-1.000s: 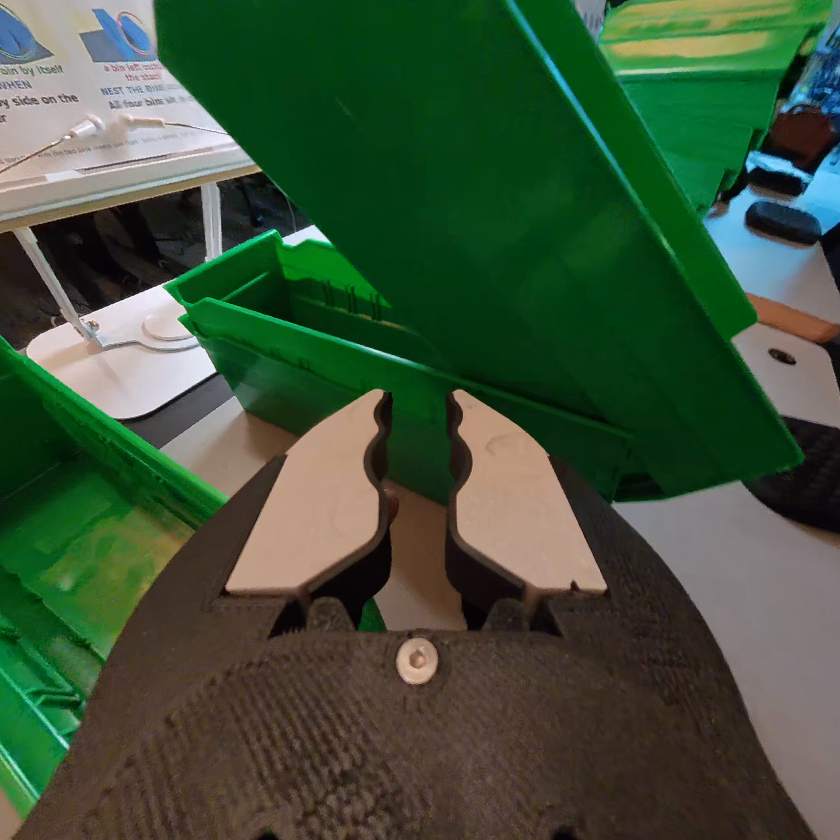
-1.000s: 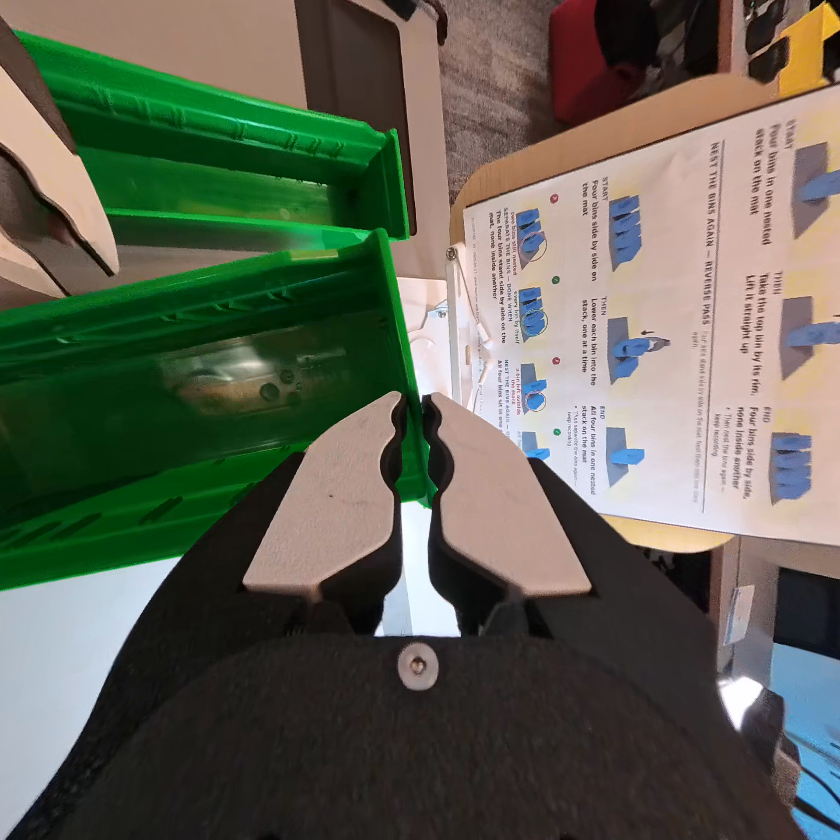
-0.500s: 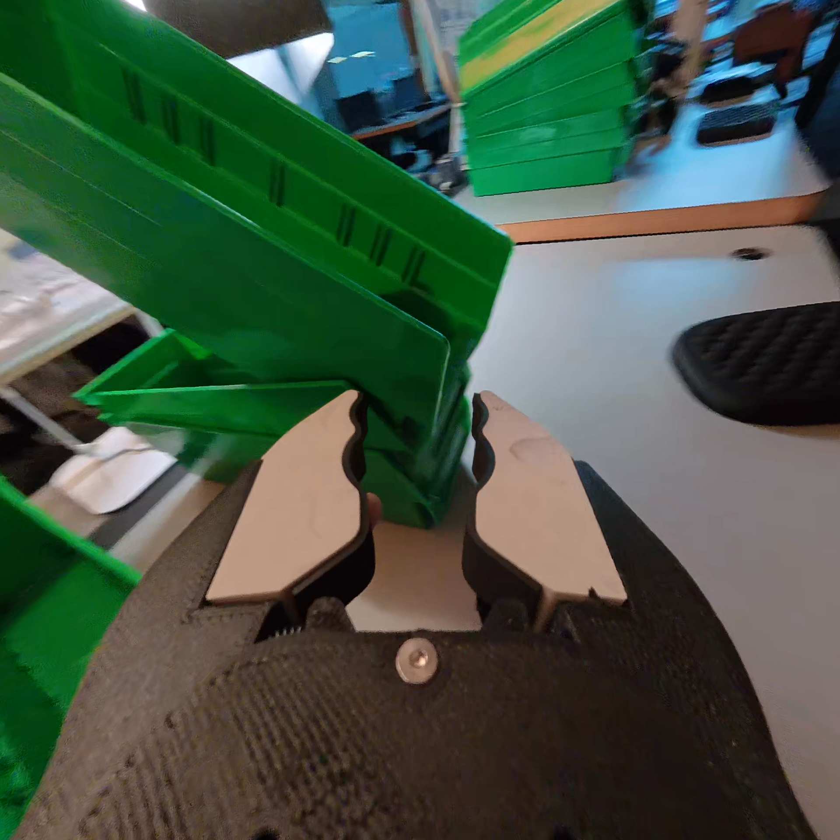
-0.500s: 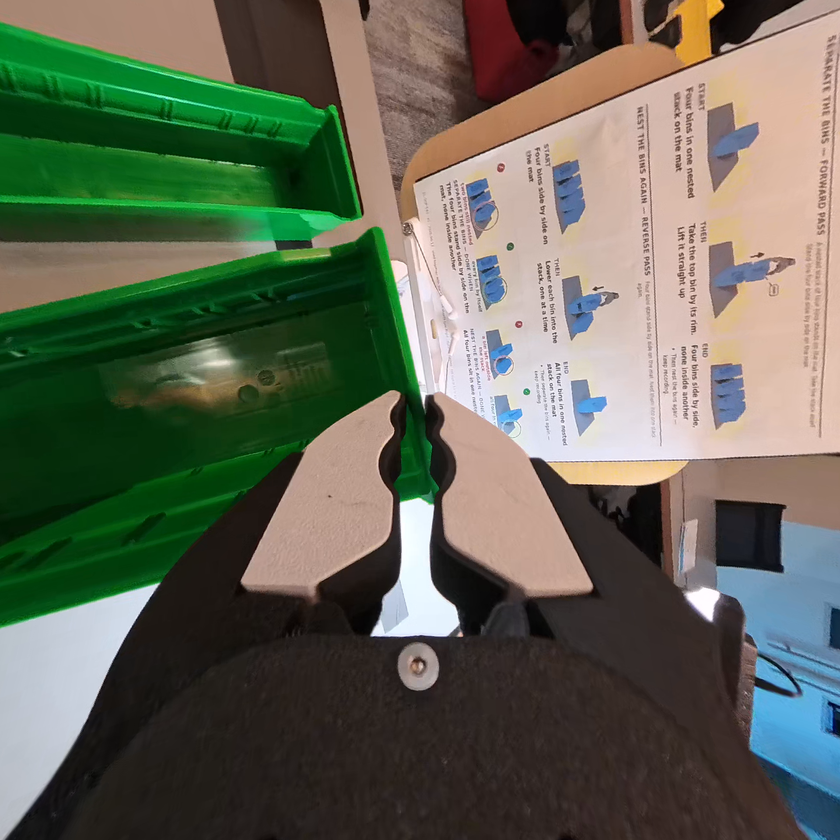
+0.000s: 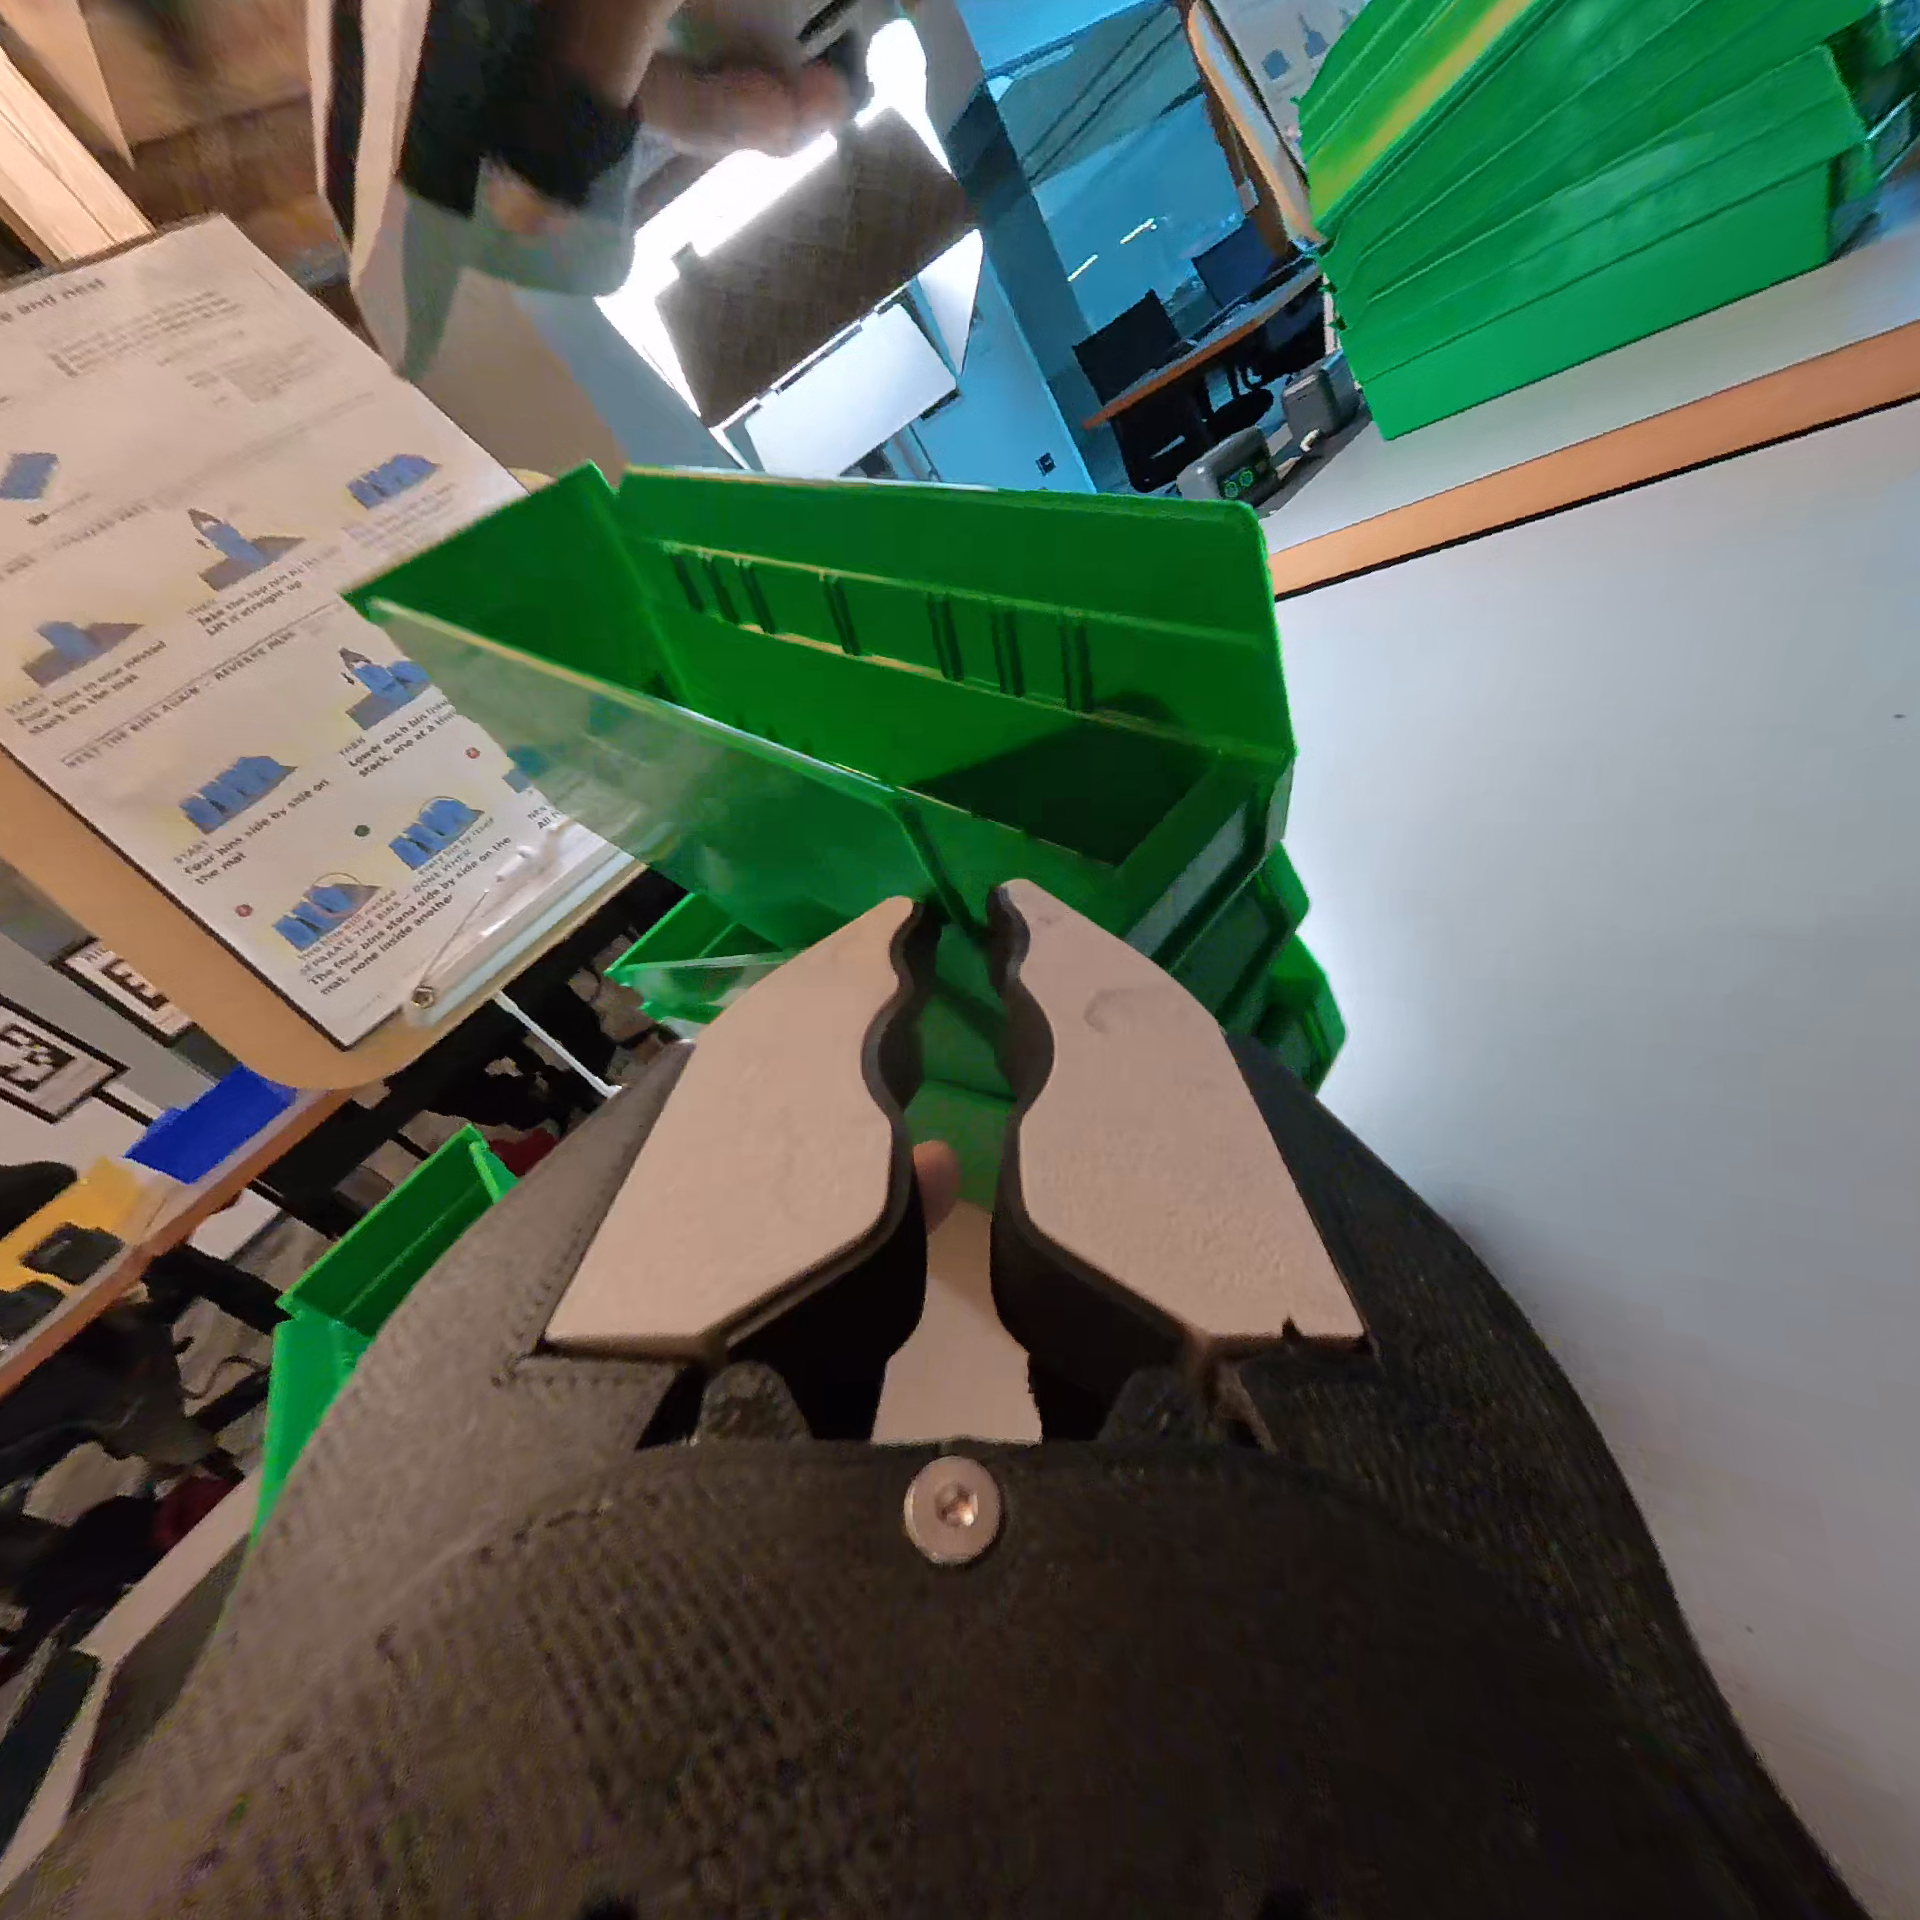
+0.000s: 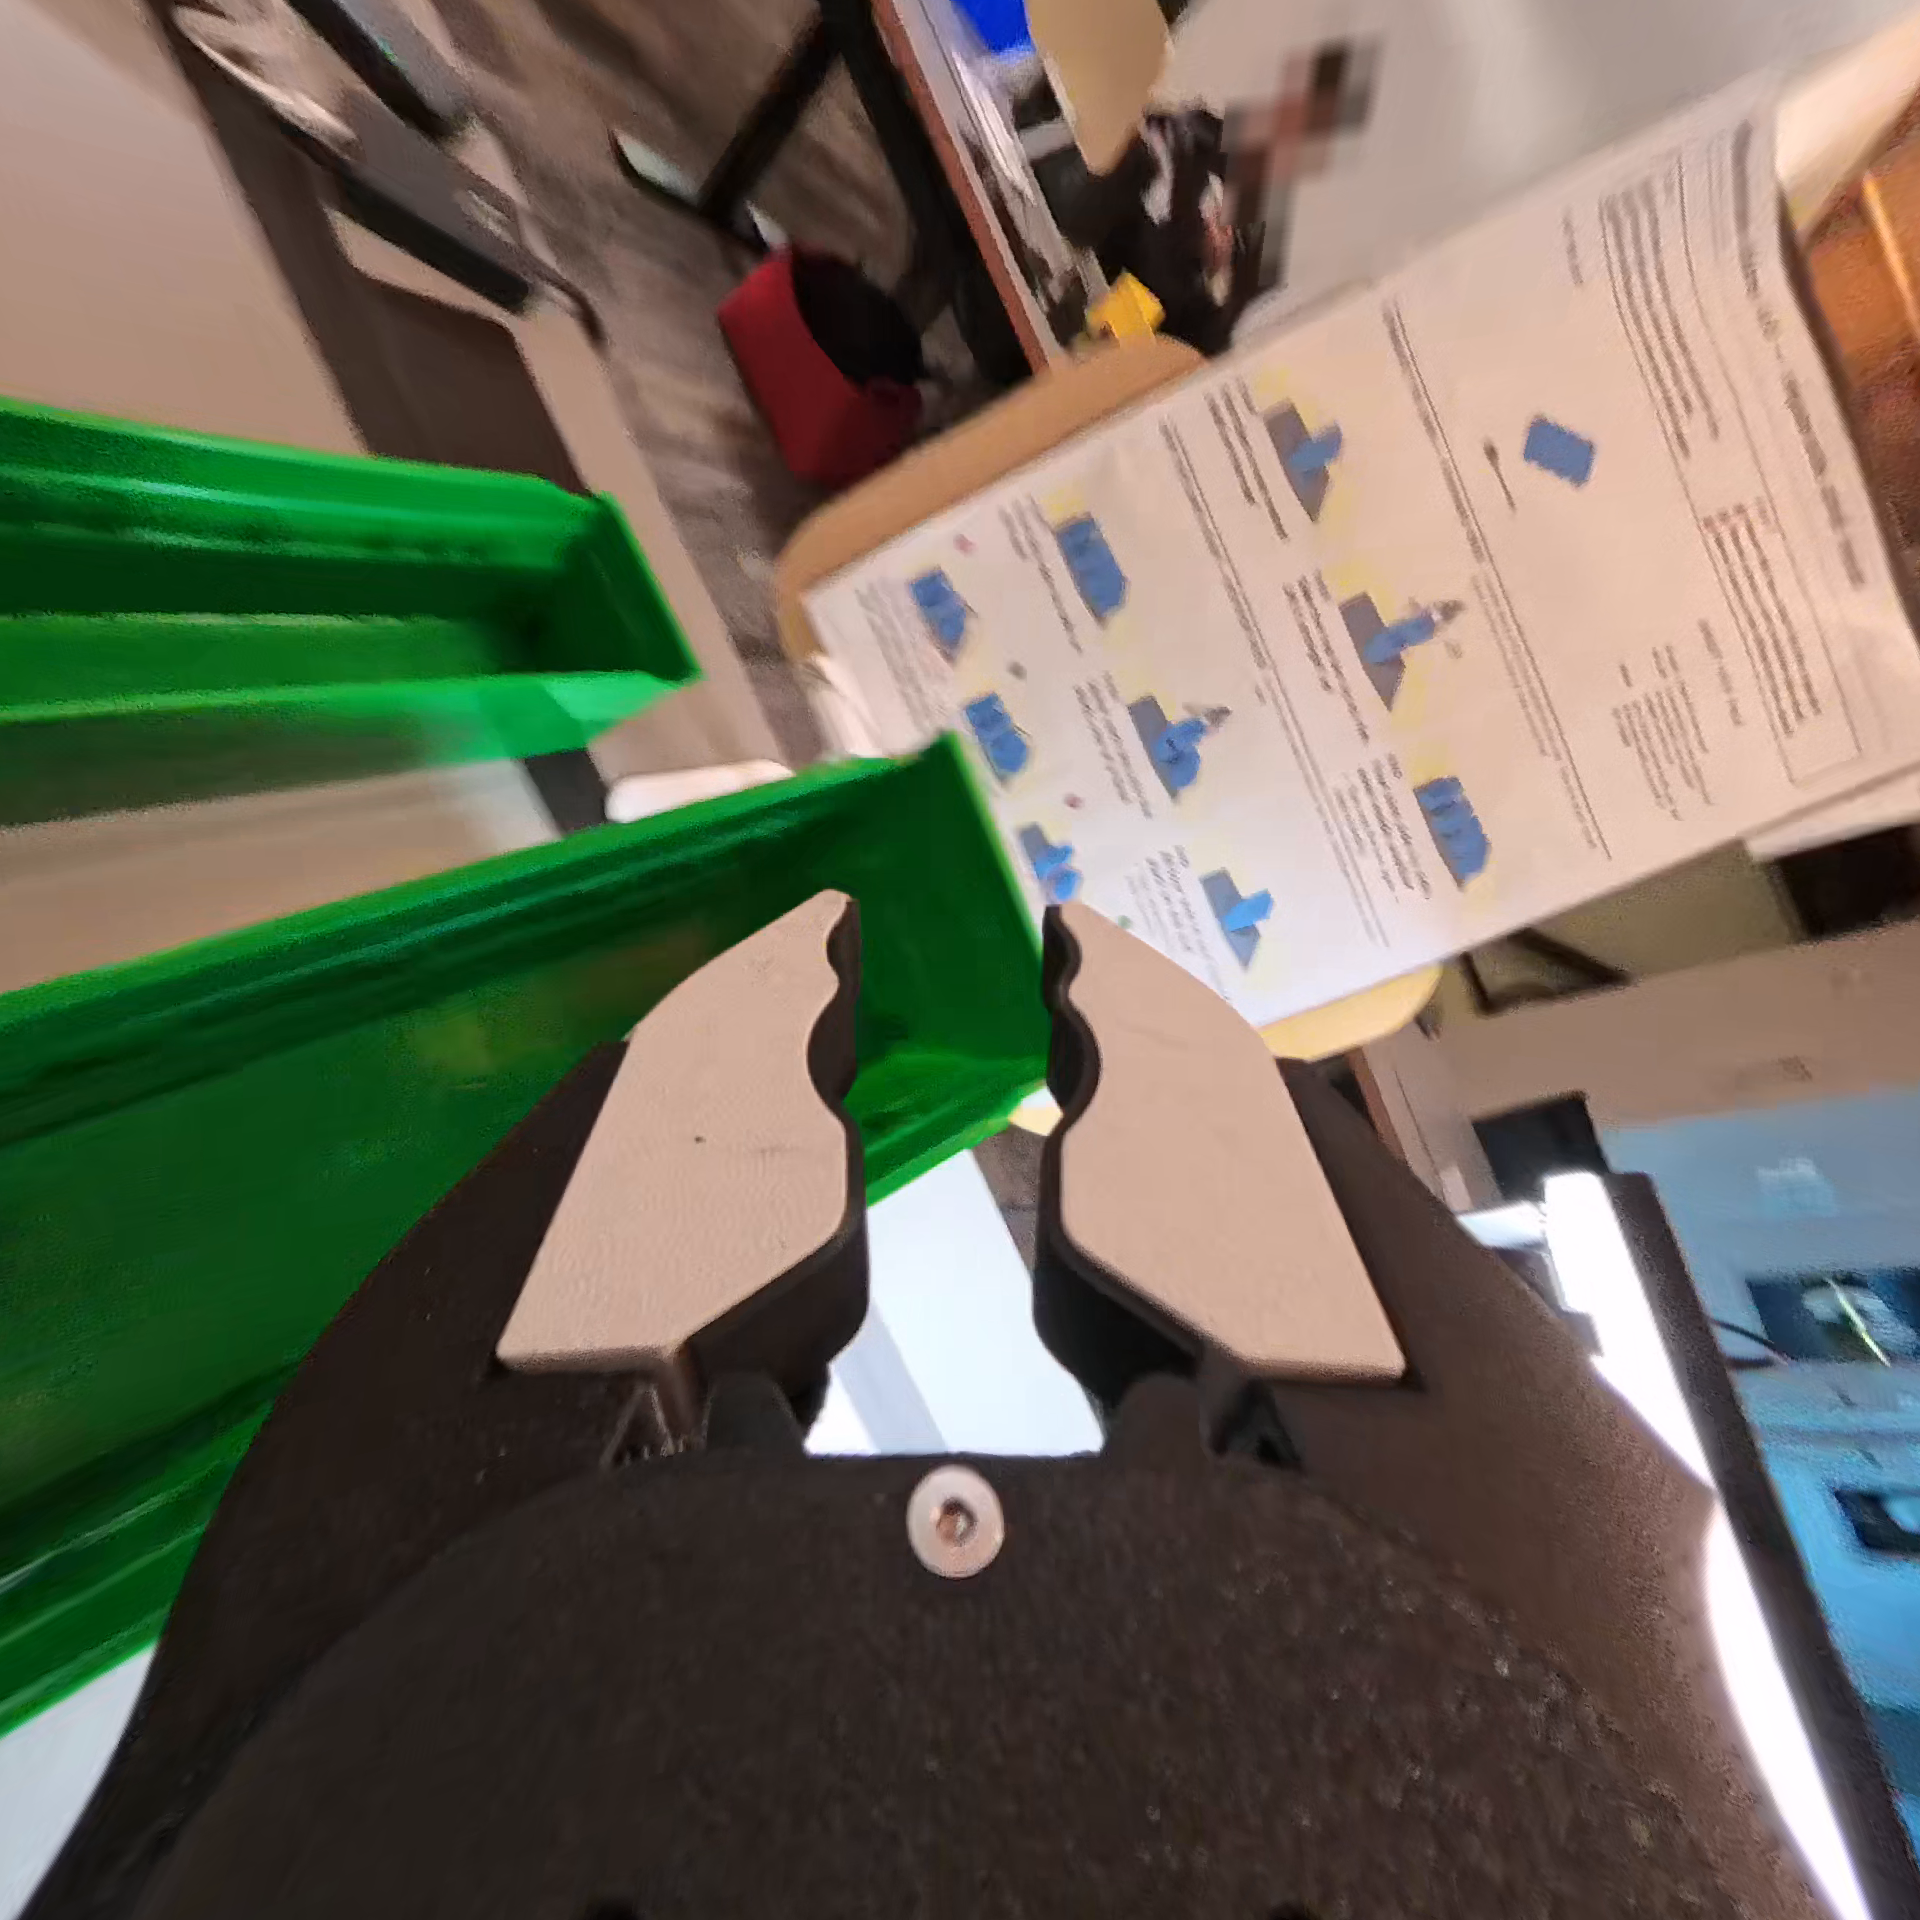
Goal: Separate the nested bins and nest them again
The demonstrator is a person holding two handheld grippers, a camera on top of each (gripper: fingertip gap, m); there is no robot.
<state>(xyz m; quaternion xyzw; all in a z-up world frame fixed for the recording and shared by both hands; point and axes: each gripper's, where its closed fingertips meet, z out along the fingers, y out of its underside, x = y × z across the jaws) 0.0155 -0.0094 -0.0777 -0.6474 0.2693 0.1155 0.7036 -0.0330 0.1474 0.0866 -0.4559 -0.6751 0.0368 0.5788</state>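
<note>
Only real writing here is on the instruction sheet (image 5: pixel 239 665), printed lines with little blue bin pictures; it's blurry in the right wrist view. There's also a black-and-white marker tag (image 5: pixel 42 1055) low left.

**Around the bench**

A white bench (image 5: pixel 1621 831) with a wooden edge fills the right side of the left wrist view. A printed sheet (image 5: pixel 239 665) with blue drawings lies on a tilted board (image 6: pixel 1340 1023). Behind it stands a person (image 5: pixel 488 156), blurred. A red bag (image 6: pixel 821 384) sits on the floor. Far off is a desk (image 5: pixel 1184 364) with a chair.
</note>
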